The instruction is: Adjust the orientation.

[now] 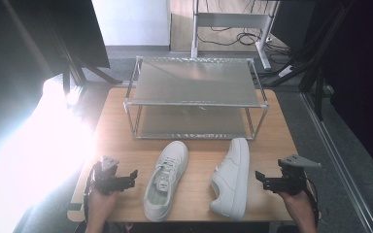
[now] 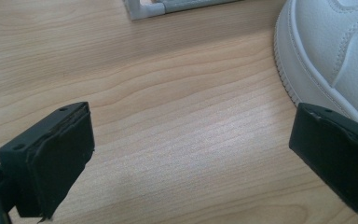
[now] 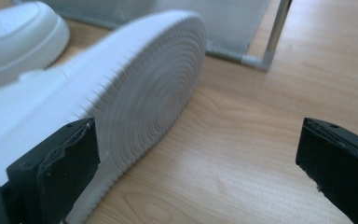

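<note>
Two white sneakers lie on the wooden table (image 1: 199,191) in front of an empty two-tier metal shoe rack (image 1: 194,99); the left sneaker (image 1: 166,178) stands upright on its sole, toe toward the rack; the right sneaker (image 1: 231,175) lies tipped on its side, its ridged sole (image 3: 154,100) facing the right hand-held gripper (image 1: 271,183). The left hand-held gripper (image 1: 124,180) hovers just beside the left sneaker, jaws spread with only bare table between them; the right hand-held gripper is likewise spread wide and holds nothing, the sole just beside one jaw. The step in hand appears to be grasping each shoe for shelving; a sound grip would likely span the heel collar or midfoot rather than the broad sole; the tipped sneaker probably needs righting before placement.
</note>
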A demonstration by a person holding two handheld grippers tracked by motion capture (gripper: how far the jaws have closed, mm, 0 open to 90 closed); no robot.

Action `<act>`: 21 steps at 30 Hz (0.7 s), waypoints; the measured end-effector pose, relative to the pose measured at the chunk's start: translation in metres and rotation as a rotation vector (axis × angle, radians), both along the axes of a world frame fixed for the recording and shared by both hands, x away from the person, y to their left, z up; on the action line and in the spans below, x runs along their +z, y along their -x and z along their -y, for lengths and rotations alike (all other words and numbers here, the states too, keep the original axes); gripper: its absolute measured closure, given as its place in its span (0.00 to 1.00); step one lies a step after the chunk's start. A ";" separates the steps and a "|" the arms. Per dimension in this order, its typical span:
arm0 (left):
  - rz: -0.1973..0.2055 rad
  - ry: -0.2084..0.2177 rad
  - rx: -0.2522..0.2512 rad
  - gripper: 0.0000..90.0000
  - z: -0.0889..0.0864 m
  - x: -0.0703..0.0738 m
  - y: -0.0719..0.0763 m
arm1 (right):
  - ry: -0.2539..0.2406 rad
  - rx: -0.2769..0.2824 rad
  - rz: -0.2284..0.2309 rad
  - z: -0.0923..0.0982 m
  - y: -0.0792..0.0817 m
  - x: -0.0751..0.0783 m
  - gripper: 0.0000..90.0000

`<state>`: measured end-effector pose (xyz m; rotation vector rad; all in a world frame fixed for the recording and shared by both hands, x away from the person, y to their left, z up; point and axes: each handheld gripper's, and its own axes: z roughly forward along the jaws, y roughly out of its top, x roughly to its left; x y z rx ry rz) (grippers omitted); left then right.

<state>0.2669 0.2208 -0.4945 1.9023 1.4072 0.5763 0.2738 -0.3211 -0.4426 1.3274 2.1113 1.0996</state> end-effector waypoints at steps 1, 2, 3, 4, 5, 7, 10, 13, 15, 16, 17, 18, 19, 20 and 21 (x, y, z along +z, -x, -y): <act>-0.001 0.001 0.000 0.00 0.000 0.000 0.000 | 0.000 0.000 0.000 0.000 0.000 0.000 0.00; -0.001 0.001 0.001 0.00 0.000 0.000 0.000 | -0.001 0.005 0.008 -0.003 0.000 0.003 0.00; -0.002 0.001 0.001 0.00 0.000 0.000 0.000 | 0.000 0.013 0.008 -0.005 0.000 0.005 0.00; -0.002 0.001 0.002 0.00 0.000 0.000 0.000 | 0.004 0.029 0.008 -0.011 0.000 0.008 0.00; -0.002 0.002 0.002 0.00 0.000 0.000 0.000 | 0.003 0.034 0.012 -0.014 -0.001 0.008 0.00; -0.003 0.002 0.001 0.00 0.000 0.000 0.000 | 0.003 0.052 0.009 -0.021 -0.002 0.009 0.00; -0.005 0.001 -0.002 0.00 0.000 0.000 0.000 | 0.007 0.070 0.009 -0.032 -0.005 0.010 0.00; -0.006 -0.001 -0.003 0.00 0.001 -0.001 0.000 | 0.014 0.080 0.009 -0.041 -0.007 0.010 0.00; -0.006 0.001 -0.004 0.00 0.001 -0.001 0.000 | 0.016 0.082 0.008 -0.043 -0.007 0.009 0.00; -0.005 0.000 -0.005 0.00 0.001 -0.001 0.000 | 0.024 0.086 0.008 -0.047 -0.009 0.008 0.00; -0.005 0.000 -0.005 0.00 0.001 0.000 0.000 | 0.024 0.086 0.008 -0.047 -0.009 0.008 0.00; -0.005 0.001 -0.006 0.00 0.002 0.000 0.000 | 0.028 0.086 0.005 -0.051 -0.010 0.007 0.00; -0.005 0.001 -0.006 0.00 0.002 0.000 0.000 | 0.028 0.086 0.005 -0.051 -0.010 0.007 0.00; -0.006 -0.002 -0.007 0.00 0.002 -0.001 0.000 | 0.029 0.090 0.006 -0.054 -0.011 0.006 0.00; -0.007 -0.003 -0.008 0.00 0.002 -0.001 0.000 | 0.031 0.090 0.008 -0.055 -0.011 0.005 0.00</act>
